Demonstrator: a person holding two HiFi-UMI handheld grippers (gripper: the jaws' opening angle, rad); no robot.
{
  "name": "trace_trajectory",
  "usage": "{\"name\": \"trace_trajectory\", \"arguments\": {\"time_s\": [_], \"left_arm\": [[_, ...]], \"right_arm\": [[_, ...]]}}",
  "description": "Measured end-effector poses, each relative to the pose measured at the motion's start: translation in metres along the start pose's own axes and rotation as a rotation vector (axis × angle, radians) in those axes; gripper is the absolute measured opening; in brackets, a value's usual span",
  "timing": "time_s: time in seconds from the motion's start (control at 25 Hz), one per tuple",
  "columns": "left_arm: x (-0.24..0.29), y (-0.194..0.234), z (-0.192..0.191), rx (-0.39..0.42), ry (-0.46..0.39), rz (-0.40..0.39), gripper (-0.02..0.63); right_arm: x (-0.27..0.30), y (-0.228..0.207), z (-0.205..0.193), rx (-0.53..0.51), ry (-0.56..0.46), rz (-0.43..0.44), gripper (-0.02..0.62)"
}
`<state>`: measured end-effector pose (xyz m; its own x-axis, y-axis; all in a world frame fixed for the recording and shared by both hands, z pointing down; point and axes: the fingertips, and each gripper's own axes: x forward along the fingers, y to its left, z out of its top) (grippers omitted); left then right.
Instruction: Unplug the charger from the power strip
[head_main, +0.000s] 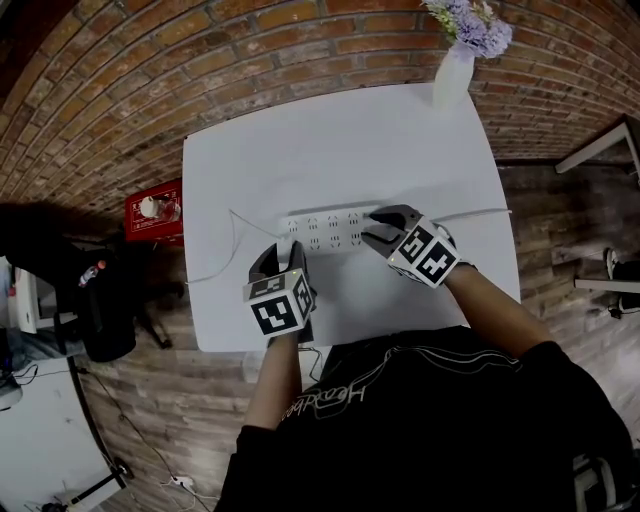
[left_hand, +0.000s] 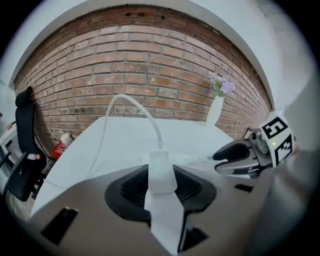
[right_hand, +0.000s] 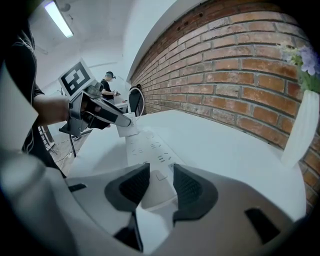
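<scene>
A white power strip (head_main: 325, 228) lies across the middle of the white table (head_main: 300, 150). My right gripper (head_main: 375, 228) is shut on its right end, and the right gripper view shows that end (right_hand: 156, 192) between the two black pads (right_hand: 135, 185). My left gripper (head_main: 283, 250) is shut on the small white charger (left_hand: 161, 170), whose white cable (left_hand: 132, 102) arcs up and away. In the left gripper view the strip (left_hand: 195, 161) lies to the charger's right, apart from it. From the right gripper view the charger (right_hand: 128, 130) hangs at the strip's far end.
A white vase with purple flowers (head_main: 455, 60) stands at the table's far right edge against the brick wall. The strip's own lead (head_main: 480, 213) runs off to the right. A red box (head_main: 155, 210) and a black chair (head_main: 100, 300) stand on the floor at the left.
</scene>
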<state>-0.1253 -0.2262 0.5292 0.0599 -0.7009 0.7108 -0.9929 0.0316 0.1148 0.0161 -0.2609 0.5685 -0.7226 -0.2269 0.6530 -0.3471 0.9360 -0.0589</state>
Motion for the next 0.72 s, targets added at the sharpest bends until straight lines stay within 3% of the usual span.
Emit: {"name": "trace_trajectory", "arguments": {"time_s": [0.2,0.24,0.36,0.44,0.52,0.64,0.72], "left_arm": [[-0.004,-0.008,0.002,0.216,-0.008,0.099,0.144],[-0.004,-0.008,0.001,0.201,-0.004,0.09,0.144],[-0.004,-0.002,-0.001,0.005,0.01,0.001,0.137],[-0.003,0.002,0.002,-0.067,0.011,-0.029,0.138],[-0.004,0.001,0.004,-0.012,0.006,-0.004,0.137],[-0.006,-0.006,0.004,0.167,0.004,0.081,0.14],[-0.006,-0.007,0.003,0.142,0.006,0.069,0.14]], "right_arm": [[0.0,0.0,0.0,0.005,0.005,-0.003,0.129],[-0.001,0.001,-0.001,0.005,0.008,-0.001,0.129],[-0.001,0.002,-0.002,0.0,0.011,0.001,0.129],[0.0,0.001,-0.001,0.0,0.009,0.001,0.129],[0.0,0.001,0.0,0.003,0.008,0.001,0.129],[0.001,0.001,0.0,0.009,0.01,-0.001,0.129],[0.0,0.001,-0.001,0.009,0.015,0.001,0.129]]}}
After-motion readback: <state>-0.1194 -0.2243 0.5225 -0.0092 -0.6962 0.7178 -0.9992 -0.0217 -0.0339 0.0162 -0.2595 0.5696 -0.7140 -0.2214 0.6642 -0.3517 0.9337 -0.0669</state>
